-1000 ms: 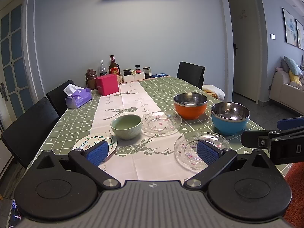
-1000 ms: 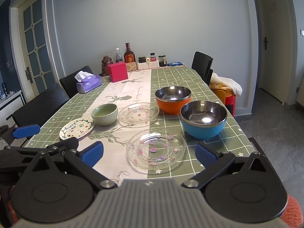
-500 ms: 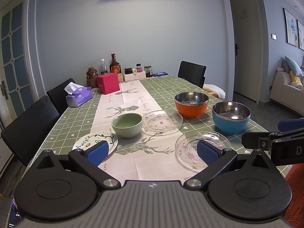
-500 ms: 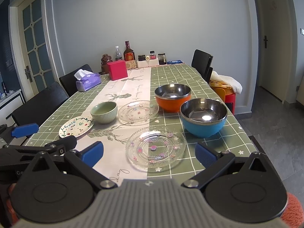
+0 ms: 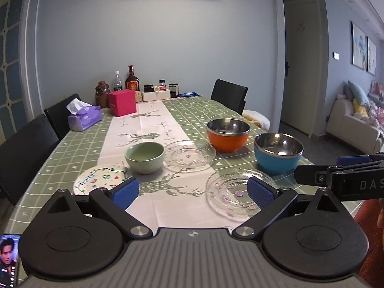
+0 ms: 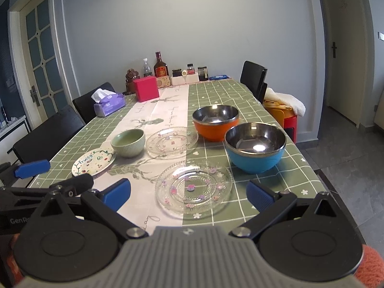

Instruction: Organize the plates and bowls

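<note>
On the green checked table stand a blue steel bowl (image 6: 255, 147), an orange steel bowl (image 6: 216, 122), a green ceramic bowl (image 6: 128, 141), two clear glass plates, one near (image 6: 193, 187) and one far (image 6: 171, 141), and a white painted plate (image 6: 93, 160). My right gripper (image 6: 188, 195) is open and empty, just short of the near glass plate. My left gripper (image 5: 192, 189) is open and empty, over the near table edge between the painted plate (image 5: 100, 178) and the near glass plate (image 5: 230, 192). The green bowl (image 5: 145, 154), orange bowl (image 5: 228, 132) and blue bowl (image 5: 278, 152) lie beyond.
A pink box (image 6: 146, 88), purple tissue box (image 6: 109, 103), bottles and jars (image 6: 160, 68) stand at the table's far end. Black chairs (image 6: 48, 132) line the left side, one (image 6: 254, 79) the far right. A phone (image 5: 8, 254) lies at lower left.
Both grippers have drifted slightly forward toward the table; the dishes look a little nearer. Nothing was grasped or moved.
</note>
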A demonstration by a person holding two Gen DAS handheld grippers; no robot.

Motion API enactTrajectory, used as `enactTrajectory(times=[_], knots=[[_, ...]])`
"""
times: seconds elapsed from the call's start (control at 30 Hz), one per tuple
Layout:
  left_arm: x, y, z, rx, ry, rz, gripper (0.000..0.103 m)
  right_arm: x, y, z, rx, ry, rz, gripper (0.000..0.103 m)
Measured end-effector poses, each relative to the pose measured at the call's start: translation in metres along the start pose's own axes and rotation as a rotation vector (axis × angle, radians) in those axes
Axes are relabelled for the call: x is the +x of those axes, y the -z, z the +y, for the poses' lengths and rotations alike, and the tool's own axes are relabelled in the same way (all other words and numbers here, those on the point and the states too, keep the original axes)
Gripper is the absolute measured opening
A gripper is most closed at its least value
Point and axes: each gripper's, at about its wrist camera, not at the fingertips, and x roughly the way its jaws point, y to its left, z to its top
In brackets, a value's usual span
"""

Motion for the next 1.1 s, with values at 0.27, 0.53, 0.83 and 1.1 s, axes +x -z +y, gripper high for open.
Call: enactTrajectory(times=[0.27,0.53,0.83,1.1], knots=[[0.025,-0.015,0.007,-0.041,0.135,0.003,0.103,0.032,-0.025,-0.024,0.023,0.037,0.007,0.1],[0.086,-0.025,0.026,-0.152,0.199,0.152,0.081,0.097,-0.042,-0.037,0.025,0.053,0.131,0.09],[0.151,-0.011,0.04,-0.2,0.26,0.338,0.052,0.15,-0.035,-0.055,0.144,0.042,0.316,0.072],[0.184,0.014,0.057,-0.352,0.291,0.433,0.036,0.168,-0.022,-0.078,0.333,0.017,0.423,0.055]])
